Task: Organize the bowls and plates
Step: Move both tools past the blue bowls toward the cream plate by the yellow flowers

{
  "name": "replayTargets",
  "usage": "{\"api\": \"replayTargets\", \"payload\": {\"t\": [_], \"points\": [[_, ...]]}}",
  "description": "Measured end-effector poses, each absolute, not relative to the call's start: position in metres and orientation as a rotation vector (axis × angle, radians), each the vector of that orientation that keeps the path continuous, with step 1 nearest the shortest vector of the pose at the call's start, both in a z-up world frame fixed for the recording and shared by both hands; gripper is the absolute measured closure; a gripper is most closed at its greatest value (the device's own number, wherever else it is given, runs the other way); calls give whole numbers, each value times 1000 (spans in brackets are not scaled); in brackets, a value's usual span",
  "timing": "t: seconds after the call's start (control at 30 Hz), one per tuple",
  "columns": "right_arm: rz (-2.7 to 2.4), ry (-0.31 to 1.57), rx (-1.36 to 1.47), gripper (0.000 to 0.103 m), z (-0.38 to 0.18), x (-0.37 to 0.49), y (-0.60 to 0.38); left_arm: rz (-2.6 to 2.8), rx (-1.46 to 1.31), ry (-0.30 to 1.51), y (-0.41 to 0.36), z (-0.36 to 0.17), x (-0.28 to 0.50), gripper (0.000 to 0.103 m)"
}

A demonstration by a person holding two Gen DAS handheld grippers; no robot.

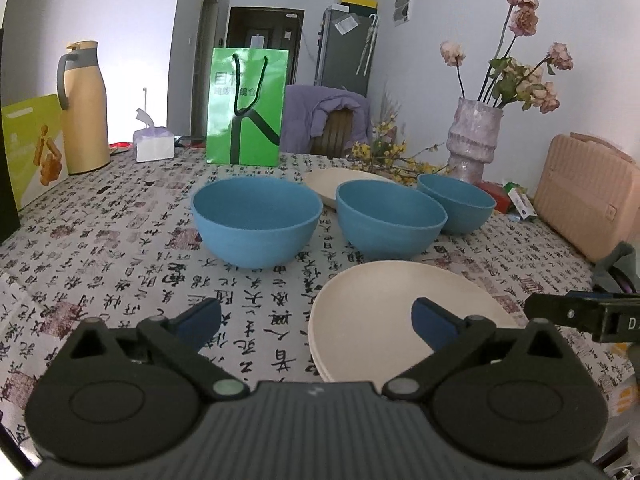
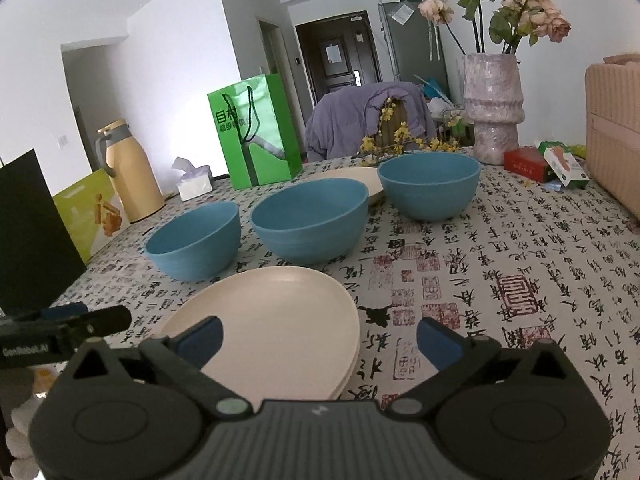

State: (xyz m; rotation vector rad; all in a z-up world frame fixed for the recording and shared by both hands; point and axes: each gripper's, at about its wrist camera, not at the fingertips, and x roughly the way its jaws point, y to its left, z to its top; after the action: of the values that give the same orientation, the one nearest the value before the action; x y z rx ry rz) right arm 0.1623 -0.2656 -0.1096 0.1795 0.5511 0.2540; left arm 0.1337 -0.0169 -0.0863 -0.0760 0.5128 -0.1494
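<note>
Three blue bowls stand in a row on the table: left bowl (image 1: 256, 220) (image 2: 196, 242), middle bowl (image 1: 390, 220) (image 2: 312, 224), far right bowl (image 1: 456, 202) (image 2: 430, 186). A stack of cream plates (image 1: 384, 312) (image 2: 280, 320) lies at the near edge. Behind the bowls rests another cream plate (image 1: 340, 182) (image 2: 356, 176). My left gripper (image 1: 316, 320) is open, its right finger over the stack's rim, nothing between its pads. My right gripper (image 2: 318, 340) is open above the stack's right side, holding nothing. Each gripper shows at the edge of the other's view.
A green paper bag (image 1: 248, 106) (image 2: 256, 128), a yellow thermos (image 1: 82, 108) (image 2: 128, 168) and a tissue box (image 1: 154, 146) stand at the back. A vase of dried flowers (image 1: 474, 144) (image 2: 494, 108), small boxes (image 2: 544, 164) and a pink case (image 1: 588, 196) are at the right.
</note>
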Motion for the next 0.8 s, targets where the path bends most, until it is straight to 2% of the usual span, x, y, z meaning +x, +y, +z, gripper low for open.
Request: {"api": "replayTargets", "payload": {"t": [0.8], "points": [[309, 503, 149, 0, -26, 256, -256, -102, -152, 485, 1, -24, 195, 0]]}}
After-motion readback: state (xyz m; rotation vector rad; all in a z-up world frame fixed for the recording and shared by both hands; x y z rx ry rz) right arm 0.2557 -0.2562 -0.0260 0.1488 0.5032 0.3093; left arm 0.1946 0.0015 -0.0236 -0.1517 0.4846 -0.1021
